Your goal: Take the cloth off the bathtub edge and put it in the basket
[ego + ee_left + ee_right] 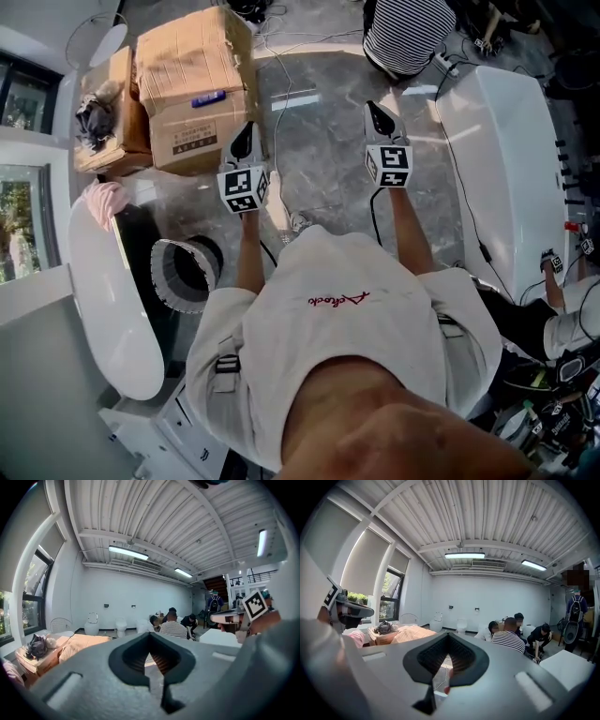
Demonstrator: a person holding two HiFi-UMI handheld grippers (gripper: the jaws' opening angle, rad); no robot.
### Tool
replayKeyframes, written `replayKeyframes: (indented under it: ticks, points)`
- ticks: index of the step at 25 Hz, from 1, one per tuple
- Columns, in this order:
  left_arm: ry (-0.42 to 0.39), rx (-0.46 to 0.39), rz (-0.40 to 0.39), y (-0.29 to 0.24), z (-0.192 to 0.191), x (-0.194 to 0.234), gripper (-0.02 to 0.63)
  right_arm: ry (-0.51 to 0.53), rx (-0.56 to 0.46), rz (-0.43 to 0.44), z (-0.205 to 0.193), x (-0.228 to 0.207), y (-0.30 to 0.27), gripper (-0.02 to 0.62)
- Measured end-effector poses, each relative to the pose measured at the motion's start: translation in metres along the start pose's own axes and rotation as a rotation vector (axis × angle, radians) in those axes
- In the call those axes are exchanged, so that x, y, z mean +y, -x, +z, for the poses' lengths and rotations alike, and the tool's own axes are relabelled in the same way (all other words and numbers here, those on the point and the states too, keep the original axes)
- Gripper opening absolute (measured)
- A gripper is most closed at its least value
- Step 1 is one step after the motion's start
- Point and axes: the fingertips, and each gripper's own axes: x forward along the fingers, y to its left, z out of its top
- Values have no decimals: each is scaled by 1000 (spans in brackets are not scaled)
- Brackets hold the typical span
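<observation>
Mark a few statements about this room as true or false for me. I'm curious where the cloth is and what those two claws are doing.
1. A pink cloth lies on the edge of the bathtub on the left. True.
2. The left claw is gripping the cloth. False: it is shut on nothing and held out over the floor, away from the tub.
3. The cloth is already in the basket. False: it is on the tub edge, and the basket stands on the floor beside the tub.
4. Cardboard boxes stand on the floor beyond the basket. True.
5. The right claw is wide open. False: it is shut and empty.
</observation>
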Motion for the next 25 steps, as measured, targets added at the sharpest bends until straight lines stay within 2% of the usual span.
replayKeyframes:
  ticks: [11, 17, 25]
  points:
    - [-19, -21, -42, -51, 16, 71, 0, -8, -25, -72, 19, 13, -67, 6]
    - [-21, -17, -80, -78, 12, 83, 0, -13, -11, -110, 12, 10, -85, 6]
    - [-11, -5, -92, -89, 6, 90, 0, -17, 12, -123, 4, 9, -95, 6]
